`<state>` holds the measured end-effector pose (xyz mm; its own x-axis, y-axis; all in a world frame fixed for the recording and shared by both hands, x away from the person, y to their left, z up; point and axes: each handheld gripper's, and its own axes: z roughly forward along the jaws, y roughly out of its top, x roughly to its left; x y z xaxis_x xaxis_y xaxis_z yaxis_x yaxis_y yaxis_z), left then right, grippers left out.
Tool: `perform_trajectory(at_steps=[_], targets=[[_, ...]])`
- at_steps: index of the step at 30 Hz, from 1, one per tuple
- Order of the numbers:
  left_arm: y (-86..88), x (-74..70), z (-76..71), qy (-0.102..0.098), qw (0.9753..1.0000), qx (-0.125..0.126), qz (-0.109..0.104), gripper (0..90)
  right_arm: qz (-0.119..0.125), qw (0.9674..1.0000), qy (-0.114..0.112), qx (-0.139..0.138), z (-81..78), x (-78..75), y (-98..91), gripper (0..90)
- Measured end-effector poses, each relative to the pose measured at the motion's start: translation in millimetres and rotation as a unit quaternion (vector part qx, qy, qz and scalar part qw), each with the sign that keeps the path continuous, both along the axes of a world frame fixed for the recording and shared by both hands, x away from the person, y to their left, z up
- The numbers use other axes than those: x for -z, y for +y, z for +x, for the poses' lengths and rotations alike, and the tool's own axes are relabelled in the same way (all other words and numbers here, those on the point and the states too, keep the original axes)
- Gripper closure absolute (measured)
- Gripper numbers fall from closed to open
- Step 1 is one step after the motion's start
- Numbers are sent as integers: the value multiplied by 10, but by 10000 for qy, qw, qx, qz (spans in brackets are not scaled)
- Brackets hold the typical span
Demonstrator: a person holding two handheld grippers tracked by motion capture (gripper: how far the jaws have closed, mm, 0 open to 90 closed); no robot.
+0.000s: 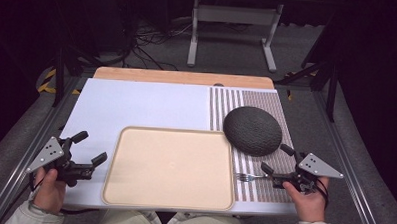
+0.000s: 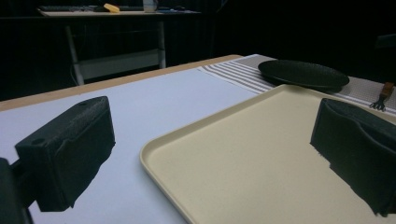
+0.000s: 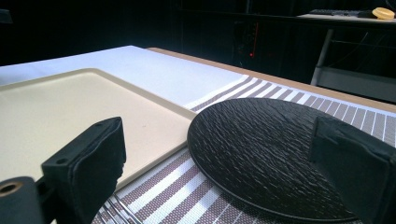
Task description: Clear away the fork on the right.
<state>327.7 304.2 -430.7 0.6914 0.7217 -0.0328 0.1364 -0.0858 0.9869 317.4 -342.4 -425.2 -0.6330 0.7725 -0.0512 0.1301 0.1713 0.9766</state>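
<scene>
A beige tray [image 1: 169,166] lies in the middle of the near side of the table. To its right, a black textured plate [image 1: 252,130] rests on a brown-and-white striped placemat [image 1: 267,102]. A fork [image 1: 250,177] lies on the mat near the front edge, tines toward the tray. My left gripper [image 1: 91,147] hovers open just left of the tray, with nothing between its jaws. My right gripper [image 1: 276,158] stands open over the mat, beside the plate's near edge and above the fork's handle end. In the right gripper view the plate [image 3: 261,149] lies between and beyond the open jaws, and the fork's tines [image 3: 114,210] show at the bottom left.
A white sheet [image 1: 136,107] covers the left and far part of the table, and a wooden edge [image 1: 182,77] runs along the back. A metal frame [image 1: 234,23] and cables stand on the floor behind. Rails run down both sides of the table.
</scene>
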Motion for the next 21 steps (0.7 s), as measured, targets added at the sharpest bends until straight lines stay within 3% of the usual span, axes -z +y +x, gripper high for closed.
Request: perform_trajectory(at_steps=[6, 14, 21], targets=[[6, 5, -7, 37, 10000, -37, 52, 3, -2, 10000, 38, -69, 5, -85, 14, 50], [7, 9, -18, 37, 9999, -29, 104, 5, -481, 9983, 126, -301, 83, -331, 66, 50], [2, 10, -19, 55, 9999, -7, 119, 6, -804, 9954, 301, -422, 143, -450, 73, 50]])
